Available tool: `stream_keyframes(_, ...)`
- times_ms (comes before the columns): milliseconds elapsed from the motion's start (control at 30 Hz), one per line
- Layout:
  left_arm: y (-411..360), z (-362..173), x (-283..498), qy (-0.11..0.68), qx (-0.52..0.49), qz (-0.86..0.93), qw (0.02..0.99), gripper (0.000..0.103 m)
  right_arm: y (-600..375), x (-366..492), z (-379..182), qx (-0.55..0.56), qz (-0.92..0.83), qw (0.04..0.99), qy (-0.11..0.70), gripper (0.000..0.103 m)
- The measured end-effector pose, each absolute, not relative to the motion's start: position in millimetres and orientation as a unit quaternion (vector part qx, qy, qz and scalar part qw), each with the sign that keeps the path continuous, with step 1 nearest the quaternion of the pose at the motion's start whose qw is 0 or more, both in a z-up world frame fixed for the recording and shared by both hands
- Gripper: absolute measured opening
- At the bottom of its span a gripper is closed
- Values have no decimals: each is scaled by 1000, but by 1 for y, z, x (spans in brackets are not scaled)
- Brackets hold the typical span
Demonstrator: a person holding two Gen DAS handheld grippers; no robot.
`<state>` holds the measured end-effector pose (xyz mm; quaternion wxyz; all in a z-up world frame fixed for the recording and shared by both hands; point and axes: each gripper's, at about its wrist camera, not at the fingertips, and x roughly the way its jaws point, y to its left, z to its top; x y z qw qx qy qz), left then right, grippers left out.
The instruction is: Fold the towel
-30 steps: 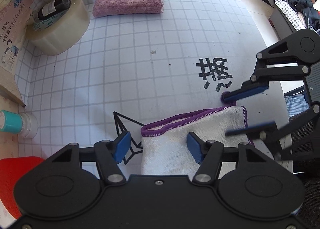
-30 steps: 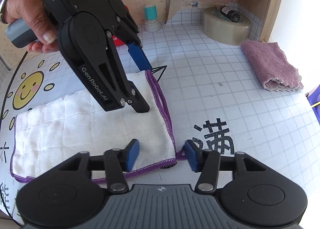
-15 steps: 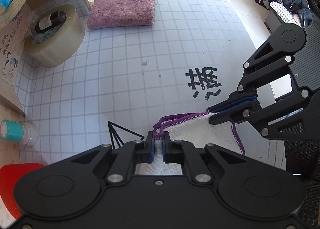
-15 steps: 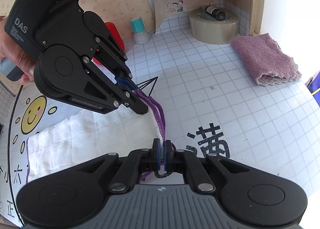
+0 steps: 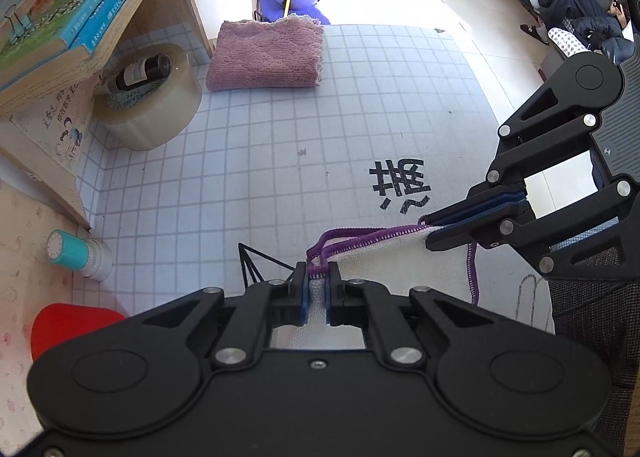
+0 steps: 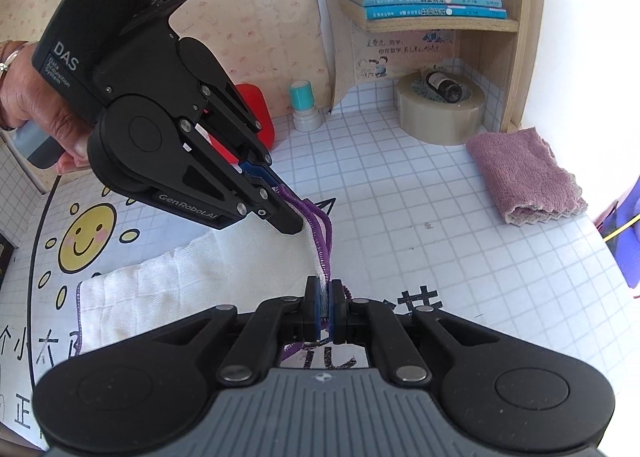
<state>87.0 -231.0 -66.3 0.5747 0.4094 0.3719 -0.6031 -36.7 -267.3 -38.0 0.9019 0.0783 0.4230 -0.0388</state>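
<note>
The white towel [image 6: 160,289] with purple stitched edging lies on the printed mat, its right end lifted off the surface. My left gripper [image 5: 318,277] is shut on one corner of that end; in the right wrist view it appears as the big black tool [image 6: 286,203] held by a hand. My right gripper [image 6: 325,291] is shut on the other corner, and in the left wrist view its closed tips [image 5: 434,235] pinch the hem. The purple edge [image 5: 360,238] stretches taut between the two grips. The towel's far end still rests flat on the mat.
A folded pink towel [image 5: 266,55] lies at the back of the gridded mat [image 5: 280,161]. A tape roll [image 5: 154,101] with a small bottle in it sits under a wooden shelf with books [image 5: 76,5]. A teal-capped stamp [image 5: 76,255] and a red object [image 5: 68,327] stand near the wall.
Both grippers closed on the towel's near corners, then rose together, lifting that end off the mat and pulling the purple hem taut between them.
</note>
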Motion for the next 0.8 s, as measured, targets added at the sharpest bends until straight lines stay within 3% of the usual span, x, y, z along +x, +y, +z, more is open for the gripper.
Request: stream_keyframes(800,-120,-31,66,341,383,-583,630,8,-150,-51,-11,9,-5,917,398,3)
